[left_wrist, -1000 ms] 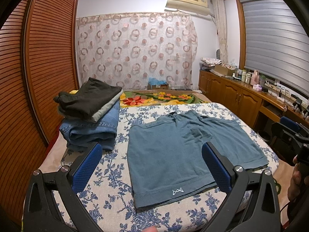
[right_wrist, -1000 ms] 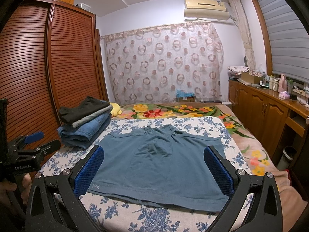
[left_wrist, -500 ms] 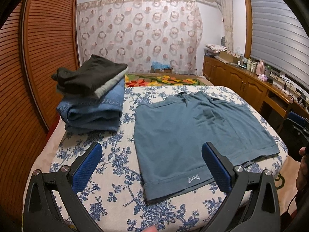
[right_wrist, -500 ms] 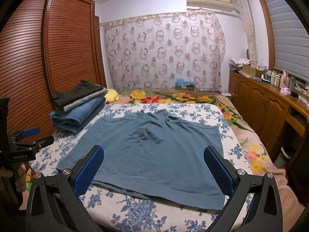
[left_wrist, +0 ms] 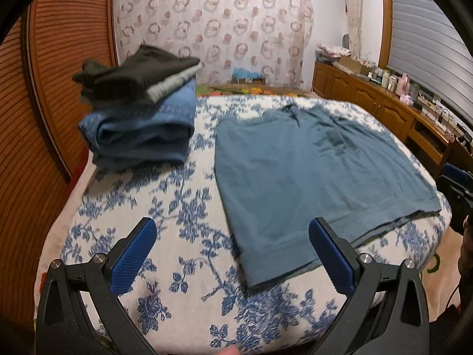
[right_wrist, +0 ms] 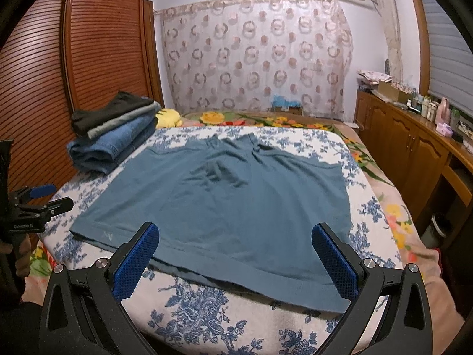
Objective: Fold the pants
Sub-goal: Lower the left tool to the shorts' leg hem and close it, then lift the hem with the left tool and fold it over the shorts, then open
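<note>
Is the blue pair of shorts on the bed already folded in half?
No: the shorts lie spread flat on the bed, with both open tools short of the hem.

I hold the left gripper over the near edge of the bed, jaws spread wide and empty. The teal pants lie flat ahead, their cuffed hem corner between the jaws, nearer the right one. Beyond the left jaw sits a stack of folded clothes.

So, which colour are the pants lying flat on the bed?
Muted teal-blue pants, plain; the right wrist view shows them best.
</note>
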